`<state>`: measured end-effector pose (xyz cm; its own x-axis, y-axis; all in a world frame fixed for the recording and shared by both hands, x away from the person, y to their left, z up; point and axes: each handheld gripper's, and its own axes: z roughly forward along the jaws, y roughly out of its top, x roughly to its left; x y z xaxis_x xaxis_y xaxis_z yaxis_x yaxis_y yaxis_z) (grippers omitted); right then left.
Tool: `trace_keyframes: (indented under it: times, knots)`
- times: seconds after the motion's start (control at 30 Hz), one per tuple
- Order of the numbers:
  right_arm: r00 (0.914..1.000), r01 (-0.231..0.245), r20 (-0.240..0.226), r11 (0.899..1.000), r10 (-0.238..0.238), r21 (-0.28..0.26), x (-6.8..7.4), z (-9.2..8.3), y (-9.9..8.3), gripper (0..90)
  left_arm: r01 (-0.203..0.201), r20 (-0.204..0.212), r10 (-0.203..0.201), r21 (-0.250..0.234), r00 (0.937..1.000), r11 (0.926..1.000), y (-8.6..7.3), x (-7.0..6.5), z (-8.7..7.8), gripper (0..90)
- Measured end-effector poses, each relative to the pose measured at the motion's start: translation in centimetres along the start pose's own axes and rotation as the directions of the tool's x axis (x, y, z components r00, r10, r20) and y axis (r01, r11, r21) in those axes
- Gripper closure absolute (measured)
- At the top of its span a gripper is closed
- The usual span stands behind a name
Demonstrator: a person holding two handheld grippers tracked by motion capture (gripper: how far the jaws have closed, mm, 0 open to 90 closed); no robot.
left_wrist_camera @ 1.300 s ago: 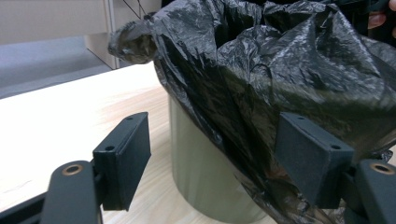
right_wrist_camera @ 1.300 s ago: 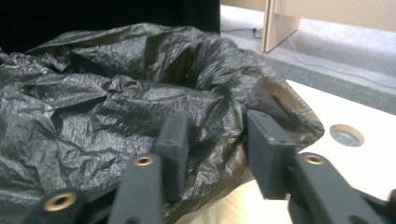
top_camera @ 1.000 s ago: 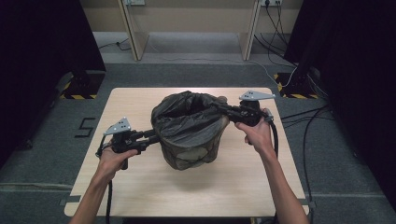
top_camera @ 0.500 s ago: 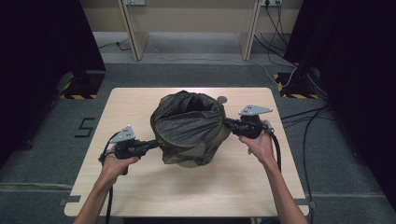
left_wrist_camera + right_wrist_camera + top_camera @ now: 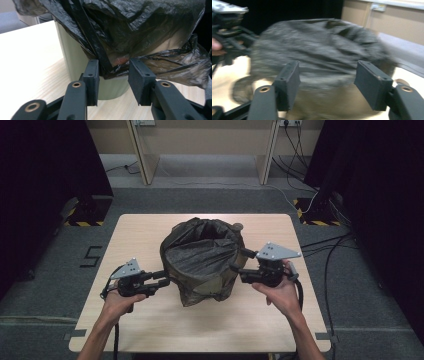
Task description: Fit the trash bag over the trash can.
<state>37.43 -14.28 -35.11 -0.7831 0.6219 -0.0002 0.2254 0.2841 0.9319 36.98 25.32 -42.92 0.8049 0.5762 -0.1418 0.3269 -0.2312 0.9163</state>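
Wooden table (image 5: 150, 330) takes up the middle of the high view, pale top on a grey floor. Dead centre on it sits a greenish bin (image 5: 202, 287) with a black bin bag (image 5: 200, 255) pulled over its rim and sagging down the sides.

At lower left, the left gripper (image 5: 167, 280) points at the bin's side. In the left gripper view its jaws have just been opening, with a fold of the bag hanging between them; the pads look just off the plastic.

At right of centre, the right gripper (image 5: 234, 268) sits close beside the bin. Its jaws have also just been opening and stand wide apart, nothing between them, bag blurred beyond.
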Motion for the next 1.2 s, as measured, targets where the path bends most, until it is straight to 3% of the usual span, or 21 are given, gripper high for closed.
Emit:
trace_keyframes:
  times: [0.03,0.13,0.27,0.3,0.43,0.53,0.7,0.83,0.87,0.9,0.93,0.97,1.0,1.17,1.2]
  knots:
    - [1.0000,0.000,-0.003,1.000,0.000,0.015,0.5,0.2,0.0,33.7,0.000,0.006,0.000,0.000,1.0000,1.0000,-0.1,-0.1,0.1,61.3]
    - [0.9979,-0.025,0.061,0.997,0.020,0.071,1.2,1.3,-0.1,31.5,-0.006,0.013,0.006,0.002,0.9999,1.0000,-0.2,-0.4,0.1,61.8]
    - [0.9981,-0.053,0.038,0.995,0.050,0.083,0.9,1.3,-0.4,41.5,-0.017,0.029,0.017,0.000,0.9994,0.9999,-0.3,-0.8,0.1,62.7]
    - [0.9988,-0.047,0.018,0.994,0.046,0.095,0.9,1.2,-0.8,52.0,-0.021,0.036,0.021,-0.002,0.9991,0.9998,-0.3,-1.0,0.1,63.3]
    - [0.9994,0.020,0.026,0.991,-0.024,0.135,1.0,1.1,-1.6,75.9,-0.028,0.048,0.029,-0.009,0.9984,0.9996,-0.2,-1.4,0.3,65.6]
    - [0.9990,0.043,0.002,0.990,-0.044,0.137,1.0,1.2,-2.2,90.0,-0.033,0.061,0.034,-0.007,0.9976,0.9994,-0.2,-1.8,0.5,67.8]
    - [0.9987,0.051,-0.011,0.990,-0.050,0.132,1.1,1.1,-2.7,90.0,-0.025,0.067,0.025,-0.009,0.9975,0.9997,-0.4,-2.7,0.5,63.4]
    - [0.9977,0.057,0.034,0.997,-0.059,0.053,1.9,0.1,-2.0,58.3,-0.009,0.061,0.009,-0.012,0.9981,0.9999,-0.4,-4.0,0.5,50.7]
    - [0.9977,0.057,0.034,0.997,-0.059,0.053,1.9,0.1,-2.0,58.3,-0.009,0.061,0.009,-0.012,0.9981,0.9999,-0.4,-4.0,0.5,48.0]
    - [0.9979,0.051,0.037,0.998,-0.052,0.029,2.2,-0.2,-0.9,44.2,-0.002,0.046,0.003,-0.002,0.9989,1.0000,-0.3,-4.6,0.6,44.1]
    - [0.9979,0.051,0.037,0.998,-0.052,0.029,2.2,-0.2,-0.9,44.2,-0.002,0.046,0.003,-0.002,0.9989,1.0000,-0.3,-4.6,0.6,41.5]
    - [0.9977,0.061,0.030,0.998,-0.061,0.003,2.3,-0.1,0.3,35.9,0.012,0.041,-0.012,0.004,0.9991,0.9999,-0.3,-5.2,0.8,39.3]
    - [0.9977,0.065,0.021,0.998,-0.065,0.001,2.4,0.1,0.8,33.3,0.028,0.040,-0.028,0.007,0.9988,0.9996,-0.3,-5.4,0.9,36.9]
    - [0.9895,0.129,-0.070,0.991,-0.126,0.036,4.6,2.4,1.7,23.7,0.047,0.040,-0.048,0.038,0.9980,0.9982,-0.9,-6.1,1.7,29.7]
    - [0.9895,0.129,-0.070,0.991,-0.126,0.036,4.6,2.4,1.7,23.7,0.047,0.040,-0.048,0.038,0.9980,0.9982,-0.9,-6.1,1.7,29.8]
